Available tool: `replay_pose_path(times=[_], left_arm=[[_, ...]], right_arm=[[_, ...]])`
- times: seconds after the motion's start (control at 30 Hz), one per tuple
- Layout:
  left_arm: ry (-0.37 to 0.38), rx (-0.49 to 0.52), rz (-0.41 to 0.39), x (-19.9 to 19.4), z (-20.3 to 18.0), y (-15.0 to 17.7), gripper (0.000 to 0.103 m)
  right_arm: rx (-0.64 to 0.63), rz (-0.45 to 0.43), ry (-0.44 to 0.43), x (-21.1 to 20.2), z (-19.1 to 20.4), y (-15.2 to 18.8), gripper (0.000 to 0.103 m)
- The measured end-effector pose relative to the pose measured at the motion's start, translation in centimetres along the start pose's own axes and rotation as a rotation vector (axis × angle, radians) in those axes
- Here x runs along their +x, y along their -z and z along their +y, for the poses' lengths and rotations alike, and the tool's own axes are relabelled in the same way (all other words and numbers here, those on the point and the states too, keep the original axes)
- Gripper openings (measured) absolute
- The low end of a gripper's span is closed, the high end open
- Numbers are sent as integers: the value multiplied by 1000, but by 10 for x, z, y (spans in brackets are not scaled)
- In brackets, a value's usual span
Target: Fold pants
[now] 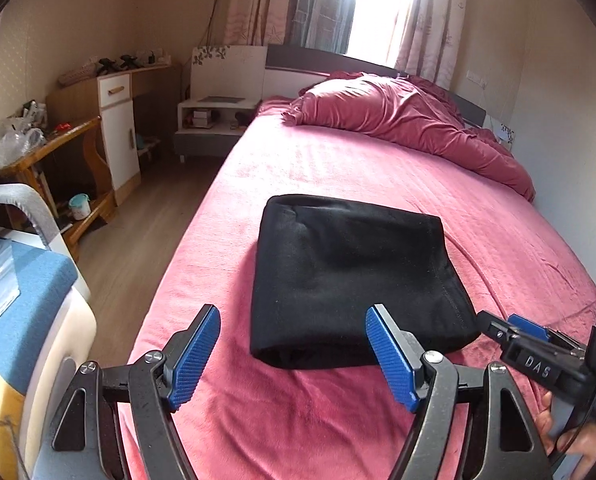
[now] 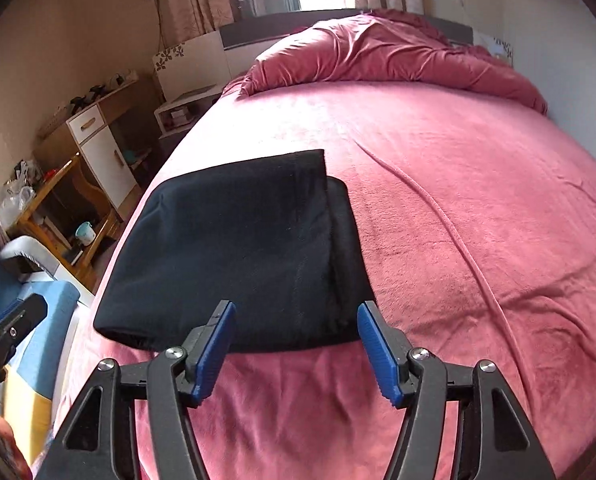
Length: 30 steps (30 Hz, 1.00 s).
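The black pants point(image 1: 353, 276) lie folded into a thick rectangle on the pink bed point(image 1: 337, 168), near its left edge. My left gripper point(image 1: 294, 312) is open above the near edge of the bundle, nothing between its blue pads. In the right wrist view the same folded pants point(image 2: 238, 248) lie flat, with a lower layer showing along the right side. My right gripper point(image 2: 296, 308) is open over the near right corner, its blue pads apart and empty. It also shows at the right of the left wrist view as the right gripper point(image 1: 513, 328), held by a hand.
A crumpled pink duvet point(image 1: 409, 120) is heaped at the head of the bed. Left of the bed are wooden floor, a bedside table point(image 1: 214, 114), a white cabinet point(image 1: 118, 128), a cluttered wooden desk point(image 1: 54, 148) and a blue-cushioned seat point(image 1: 22, 292). A wall runs along the bed's right side.
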<state>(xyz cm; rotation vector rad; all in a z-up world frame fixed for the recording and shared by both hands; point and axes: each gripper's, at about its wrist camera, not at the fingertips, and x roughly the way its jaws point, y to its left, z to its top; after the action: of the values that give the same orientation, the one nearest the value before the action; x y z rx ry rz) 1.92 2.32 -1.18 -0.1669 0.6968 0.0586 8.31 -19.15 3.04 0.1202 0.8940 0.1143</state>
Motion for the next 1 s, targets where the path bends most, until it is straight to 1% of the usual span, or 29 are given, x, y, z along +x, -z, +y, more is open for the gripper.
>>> replay_pose_path(times=[0.17, 0.37, 0.43, 0.53, 0.6, 0.73, 1.0], left_arm=[[-13, 26, 15, -6, -4, 16, 77], [-26, 61, 33, -8, -13, 30, 77], [-36, 60, 35, -8, -14, 31, 77], [-33, 32, 35, -8, -10, 30, 77], [-47, 19, 29, -8, -8, 29, 77], [-69, 16, 14, -9, -6, 27, 77], [-74, 26, 1, -12, -8, 27, 77]], right_arm=[[-37, -13, 38, -7, 14, 14, 69], [-71, -29, 87, -15, 24, 18, 72], [-59, -35, 82, -18, 23, 18, 72], [-55, -41, 92, -21, 22, 20, 73], [-55, -39, 92, -23, 22, 21, 73], [-58, -45, 93, -25, 22, 23, 73], [-76, -50, 91, -27, 27, 25, 74]])
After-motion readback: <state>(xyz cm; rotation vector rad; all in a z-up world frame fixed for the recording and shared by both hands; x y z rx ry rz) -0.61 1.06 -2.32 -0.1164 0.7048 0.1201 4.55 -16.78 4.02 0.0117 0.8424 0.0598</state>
